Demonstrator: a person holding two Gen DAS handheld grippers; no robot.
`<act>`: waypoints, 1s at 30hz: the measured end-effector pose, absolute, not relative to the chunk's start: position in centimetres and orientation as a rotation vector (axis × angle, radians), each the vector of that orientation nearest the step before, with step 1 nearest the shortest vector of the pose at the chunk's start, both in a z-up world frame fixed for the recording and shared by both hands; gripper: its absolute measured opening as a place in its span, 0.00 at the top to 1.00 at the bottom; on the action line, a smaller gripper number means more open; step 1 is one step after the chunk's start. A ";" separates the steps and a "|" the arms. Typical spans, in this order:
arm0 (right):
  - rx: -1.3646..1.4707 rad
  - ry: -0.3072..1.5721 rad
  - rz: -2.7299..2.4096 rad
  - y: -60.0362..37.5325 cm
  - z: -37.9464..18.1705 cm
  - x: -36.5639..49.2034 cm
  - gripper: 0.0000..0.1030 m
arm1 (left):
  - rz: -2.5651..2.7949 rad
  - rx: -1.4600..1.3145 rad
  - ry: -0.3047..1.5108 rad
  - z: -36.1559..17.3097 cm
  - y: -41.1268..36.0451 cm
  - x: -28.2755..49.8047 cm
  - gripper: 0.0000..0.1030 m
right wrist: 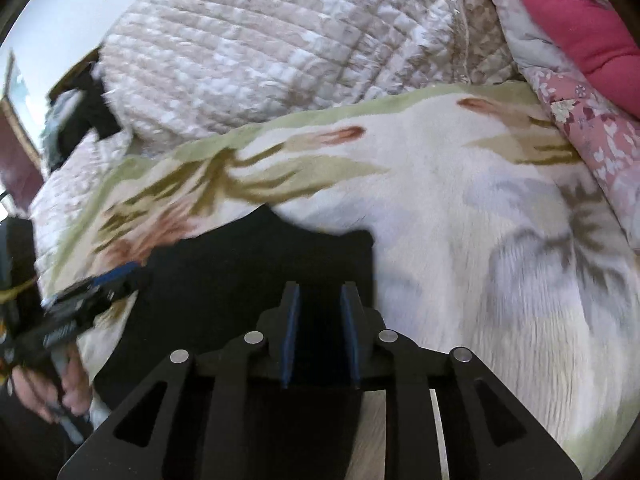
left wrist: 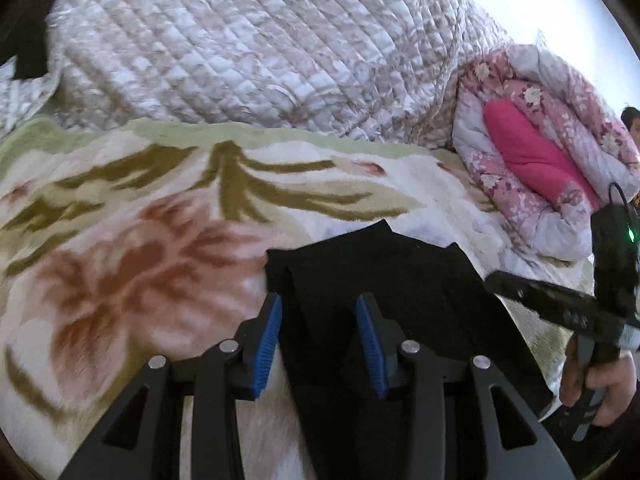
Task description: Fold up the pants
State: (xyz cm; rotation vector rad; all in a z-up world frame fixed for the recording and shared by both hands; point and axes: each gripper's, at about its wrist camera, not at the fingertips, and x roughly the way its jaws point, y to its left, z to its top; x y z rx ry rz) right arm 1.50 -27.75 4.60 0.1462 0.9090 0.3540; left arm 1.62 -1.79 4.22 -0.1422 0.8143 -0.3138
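Black pants lie on a floral fleece blanket, their far edge pointing away from me. My left gripper is open, its blue pads straddling the left part of the pants, just over the cloth. The right gripper shows at the right edge of the left wrist view, over the pants' right edge. In the right wrist view the pants fill the lower middle. My right gripper is open with a narrower gap, over the pants near their right edge. The left gripper appears blurred at the left.
A quilted beige and white bedspread is heaped behind the blanket. A pink floral quilt with a magenta lining lies at the right. Dark clothing sits at the far left. A person's head shows at the right edge.
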 end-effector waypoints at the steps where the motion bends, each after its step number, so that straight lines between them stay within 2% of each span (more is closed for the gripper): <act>1: 0.122 0.894 0.360 -27.4 4.9 0.1 0.78 | -0.317 -0.135 0.806 4.5 -1.7 0.5 0.59; 3: 0.104 0.883 0.378 -26.8 5.0 -2.0 0.73 | -0.332 -0.111 0.790 4.8 -1.9 -1.9 0.59; 10: -0.006 0.894 0.373 -24.0 3.6 -6.4 0.69 | -0.355 -0.011 0.789 3.4 -3.5 -7.2 0.59; 12: -0.107 0.872 0.375 -22.8 3.3 -6.8 0.61 | -0.342 -0.013 0.807 3.0 -3.3 -7.0 0.54; 14: -0.192 0.853 0.373 -21.9 3.1 -7.3 0.57 | -0.336 -0.030 0.817 3.1 -2.9 -6.6 0.50; 20: -0.086 0.815 0.369 -22.4 4.2 -8.3 0.57 | -0.319 -0.055 0.802 3.8 -2.2 -7.2 0.50; 25: -0.203 0.863 0.339 -20.7 3.6 -8.3 0.57 | -0.341 -0.024 0.794 4.4 -3.1 -7.5 0.50; 30: -0.024 0.878 0.320 -23.3 5.8 -6.8 0.56 | -0.337 -0.056 0.843 4.2 -2.5 -6.6 0.50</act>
